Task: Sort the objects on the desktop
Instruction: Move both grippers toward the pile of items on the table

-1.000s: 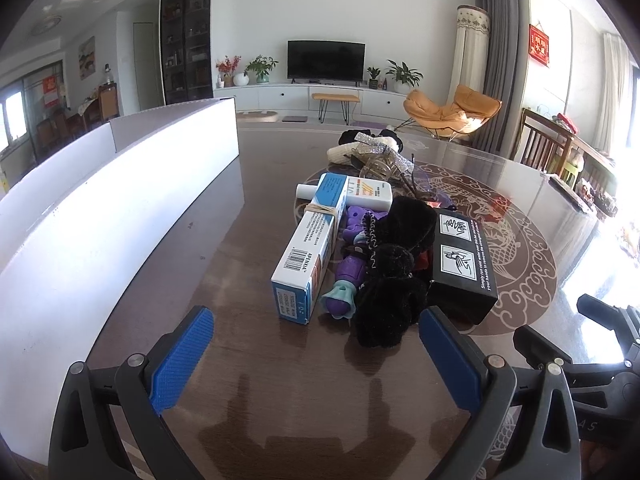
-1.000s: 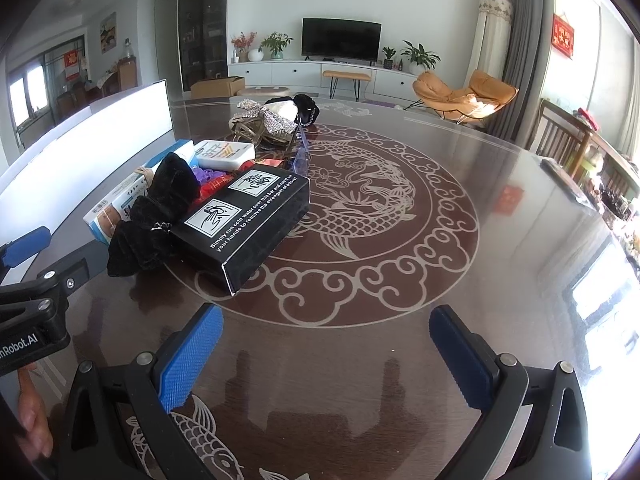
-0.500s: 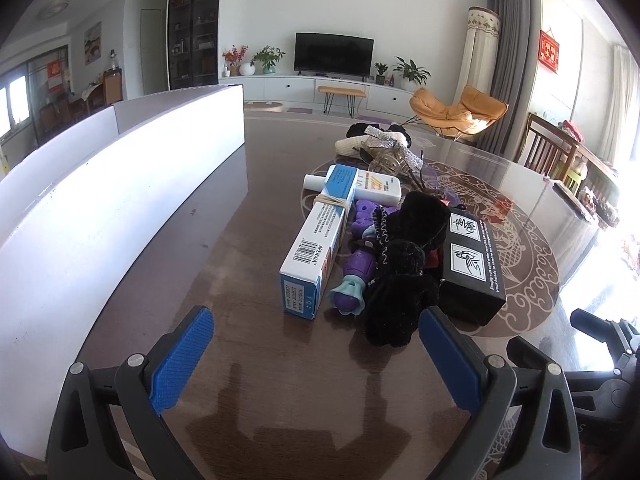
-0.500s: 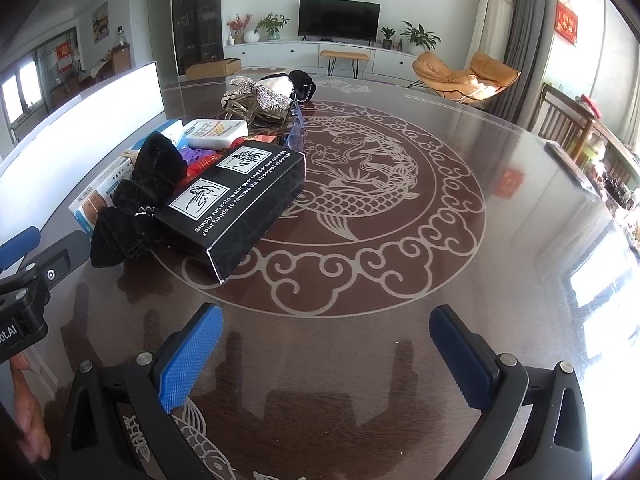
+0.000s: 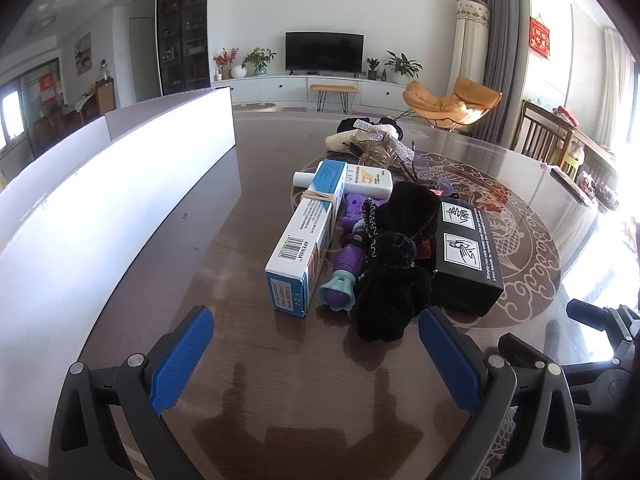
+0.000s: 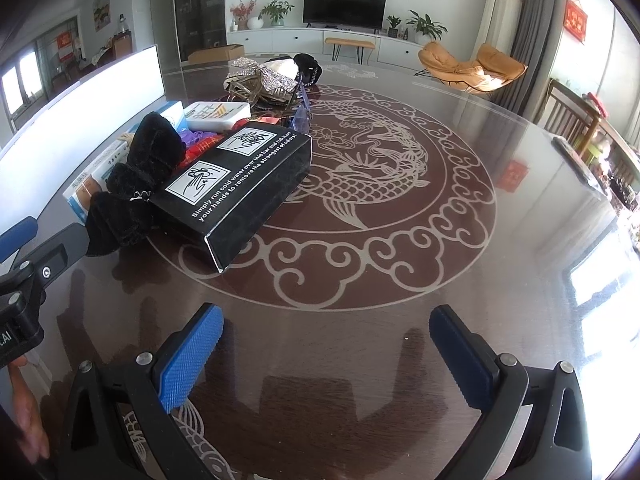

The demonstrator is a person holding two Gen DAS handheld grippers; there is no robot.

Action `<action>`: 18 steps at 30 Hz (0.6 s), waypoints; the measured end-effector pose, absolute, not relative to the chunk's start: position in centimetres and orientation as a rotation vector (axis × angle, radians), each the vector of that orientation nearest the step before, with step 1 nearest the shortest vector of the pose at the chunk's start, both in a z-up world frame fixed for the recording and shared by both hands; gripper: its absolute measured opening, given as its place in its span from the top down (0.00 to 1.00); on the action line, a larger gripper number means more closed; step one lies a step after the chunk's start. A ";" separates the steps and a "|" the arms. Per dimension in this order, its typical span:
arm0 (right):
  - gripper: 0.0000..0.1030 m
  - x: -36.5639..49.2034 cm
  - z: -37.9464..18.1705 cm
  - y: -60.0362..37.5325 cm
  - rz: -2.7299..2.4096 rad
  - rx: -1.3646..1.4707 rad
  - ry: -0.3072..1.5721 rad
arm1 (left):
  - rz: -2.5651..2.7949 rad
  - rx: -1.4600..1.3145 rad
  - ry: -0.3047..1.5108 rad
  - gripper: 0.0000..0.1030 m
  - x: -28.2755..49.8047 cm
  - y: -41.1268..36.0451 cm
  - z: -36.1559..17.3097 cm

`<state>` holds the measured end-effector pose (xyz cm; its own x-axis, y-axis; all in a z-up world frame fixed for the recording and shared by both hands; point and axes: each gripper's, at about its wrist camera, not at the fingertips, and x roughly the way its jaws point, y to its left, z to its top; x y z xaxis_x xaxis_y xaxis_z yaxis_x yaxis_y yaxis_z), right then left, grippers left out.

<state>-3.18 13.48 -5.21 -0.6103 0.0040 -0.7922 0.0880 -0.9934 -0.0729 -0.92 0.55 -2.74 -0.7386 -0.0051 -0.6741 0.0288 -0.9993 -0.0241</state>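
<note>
The left gripper is wide open and holds nothing. The right gripper is wide open too, with nothing in it. The pile of things sits in front of both: a blue and white box, a fuzzy black cloth and a black box. A white wall runs along the table's left side. Bare table lies to the right.

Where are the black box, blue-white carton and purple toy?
black box [image 6: 240, 184], right wrist view, top face.
blue-white carton [image 5: 306, 236], left wrist view, top face.
purple toy [image 5: 348, 264], left wrist view, body.
</note>
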 end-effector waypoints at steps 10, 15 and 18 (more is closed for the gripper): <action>0.00 -3.3 -5.4 13.7 -2.761 1.375 0.140 | -2.892 1.144 0.101 0.00 -1.0 -0.2 -2.9; 0.00 -3.5 -5.5 14.0 -2.737 1.388 0.089 | -2.893 1.159 0.090 0.00 -1.1 0.0 -3.0; 0.00 -3.5 -5.5 14.1 -2.732 1.391 0.077 | -2.893 1.167 0.065 0.00 -1.0 0.3 -3.0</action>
<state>-3.48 14.13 -5.52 -0.5862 -0.0444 -0.8089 0.0896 -0.9959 -0.0103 -1.04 0.30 -3.04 -0.7200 -0.0044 -0.6940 0.0355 -0.9989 -0.0306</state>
